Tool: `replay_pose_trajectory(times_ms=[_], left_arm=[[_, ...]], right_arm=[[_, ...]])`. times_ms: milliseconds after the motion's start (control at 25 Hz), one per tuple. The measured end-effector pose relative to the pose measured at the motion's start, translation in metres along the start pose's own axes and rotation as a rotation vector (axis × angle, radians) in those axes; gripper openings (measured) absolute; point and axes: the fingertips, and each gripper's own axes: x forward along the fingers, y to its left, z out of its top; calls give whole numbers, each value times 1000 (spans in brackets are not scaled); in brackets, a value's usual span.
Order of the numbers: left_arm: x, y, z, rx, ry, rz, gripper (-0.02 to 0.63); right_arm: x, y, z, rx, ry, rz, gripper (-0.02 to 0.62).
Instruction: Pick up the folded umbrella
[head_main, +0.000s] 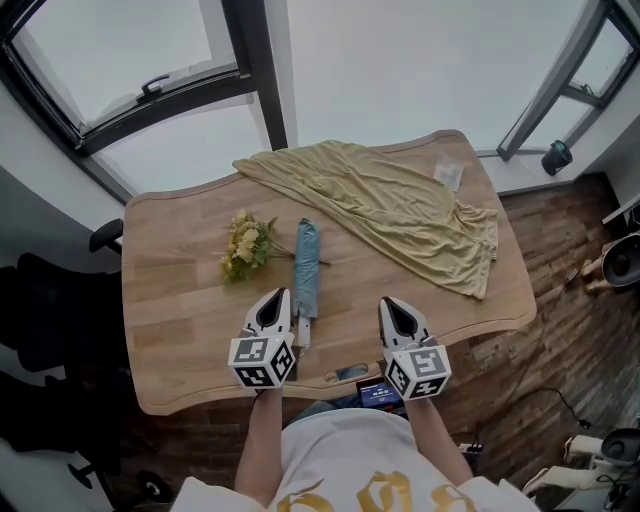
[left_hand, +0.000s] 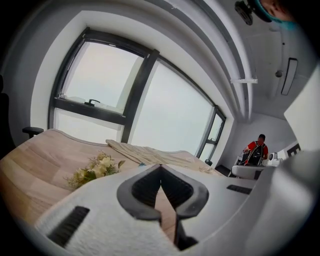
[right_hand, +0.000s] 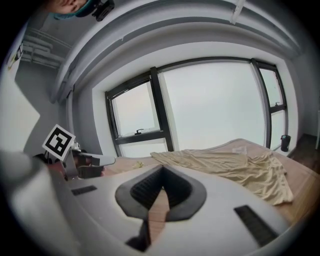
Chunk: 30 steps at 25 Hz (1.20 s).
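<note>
The folded teal umbrella (head_main: 306, 265) lies on the wooden table (head_main: 180, 300), its length running away from me and its light handle end towards me. My left gripper (head_main: 278, 297) hovers just left of the umbrella's near end, jaws shut with nothing between them. My right gripper (head_main: 393, 303) is to the right of the umbrella, a short gap away from it, also shut and holding nothing. In the left gripper view the shut jaws (left_hand: 160, 167) hide the umbrella. The right gripper view shows its closed jaws (right_hand: 161, 170) and, at left, the left gripper's marker cube (right_hand: 59, 141).
A small bunch of yellow flowers (head_main: 245, 245) lies left of the umbrella. A yellow cloth (head_main: 400, 205) covers the far right of the table, with a small clear packet (head_main: 449, 176) on it. A dark flat object (head_main: 350, 373) sits at the near edge. A black chair (head_main: 50, 290) stands to the left.
</note>
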Motion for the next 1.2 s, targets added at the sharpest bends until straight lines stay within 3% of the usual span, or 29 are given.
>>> replay_pose_trajectory(times_ms=[640, 1200], left_arm=[[34, 20, -5, -6, 67, 13, 6], [74, 39, -44, 10, 240, 25, 6]], right_arm=[[49, -2, 2, -28, 31, 50, 11], [91, -16, -33, 8, 144, 63, 11]])
